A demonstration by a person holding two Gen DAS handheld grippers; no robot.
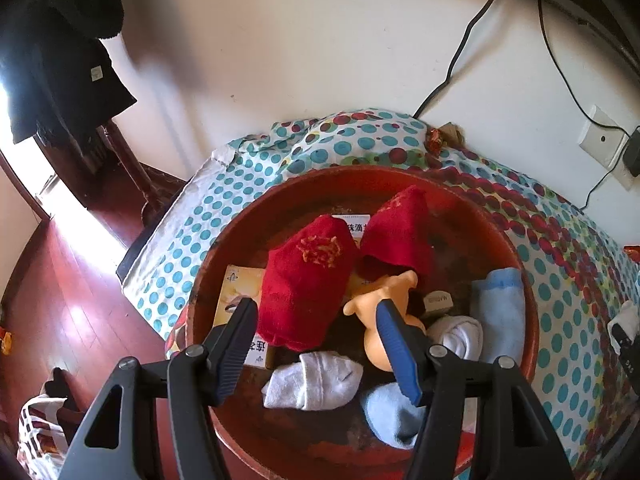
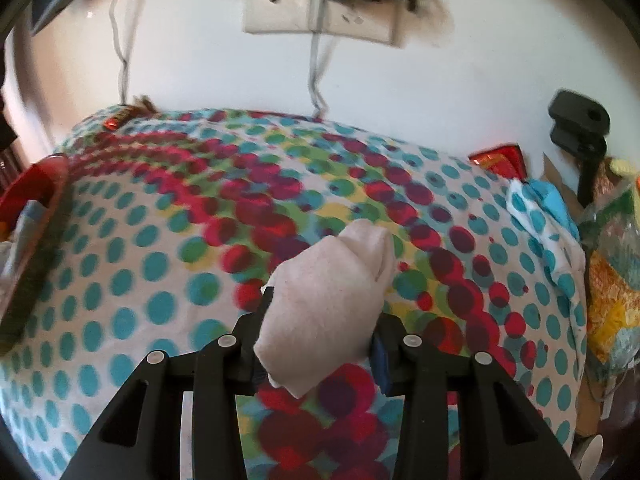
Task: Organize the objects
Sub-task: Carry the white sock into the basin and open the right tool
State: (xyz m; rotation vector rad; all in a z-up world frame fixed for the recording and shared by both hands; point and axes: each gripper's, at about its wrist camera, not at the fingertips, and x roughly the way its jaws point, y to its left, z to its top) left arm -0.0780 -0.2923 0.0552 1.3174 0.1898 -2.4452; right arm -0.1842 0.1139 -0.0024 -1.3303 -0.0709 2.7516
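Note:
A round red basin [image 1: 516,256] stands on the polka-dot cloth and holds two red socks [image 1: 304,284], white socks [image 1: 316,380], light blue socks [image 1: 498,312], an orange toy [image 1: 376,300] and small boxes [image 1: 236,288]. My left gripper [image 1: 316,320] is open above the basin, its fingers on either side of the nearer red sock, not touching it. My right gripper [image 2: 320,320] is shut on a folded white sock [image 2: 328,300], held above the polka-dot cloth [image 2: 160,280]. The basin's rim [image 2: 36,176] shows at the left edge of the right wrist view.
A wall with sockets [image 2: 320,16] and cables [image 1: 460,52] runs behind the cloth-covered surface. Red wrappers [image 2: 500,160], a black tool [image 2: 576,124] and bags [image 2: 612,288] lie at the right. A dark coat [image 1: 60,60] hangs at left over the wooden floor [image 1: 72,300].

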